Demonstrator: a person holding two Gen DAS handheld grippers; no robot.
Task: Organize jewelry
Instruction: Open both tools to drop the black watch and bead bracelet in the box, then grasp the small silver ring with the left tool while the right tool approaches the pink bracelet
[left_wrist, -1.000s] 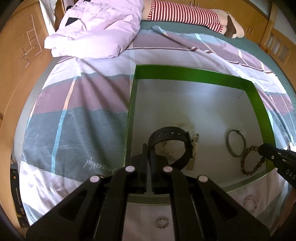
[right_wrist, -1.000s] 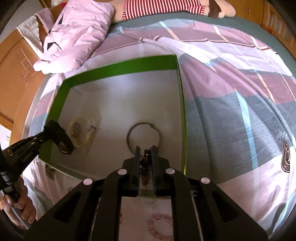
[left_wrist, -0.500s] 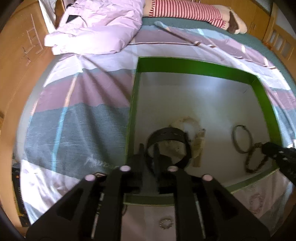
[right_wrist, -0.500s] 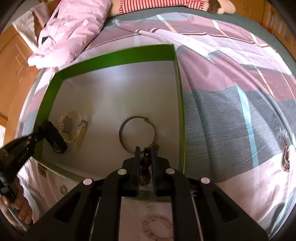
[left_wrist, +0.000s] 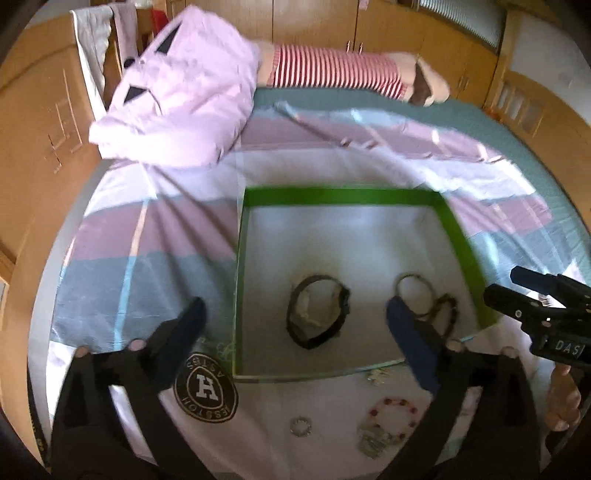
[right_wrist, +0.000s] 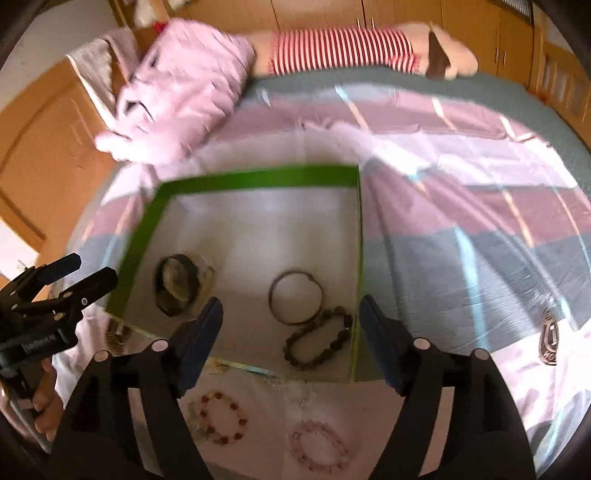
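Already the box at mid frame holds a black band, a metal bangle and a dark bead bracelet. Both grippers, left and right, are opening wide with nothing between their jaws. Below the box, a red bead bracelet, a pink bracelet and a small ring remain on the sheet.

We look steeply down from both wrists, side by side, sharing the green tray on the bed.

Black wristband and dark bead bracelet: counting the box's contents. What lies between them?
A thin metal bangle lies between the black wristband and the dark bead bracelet, clearest in the right wrist view.
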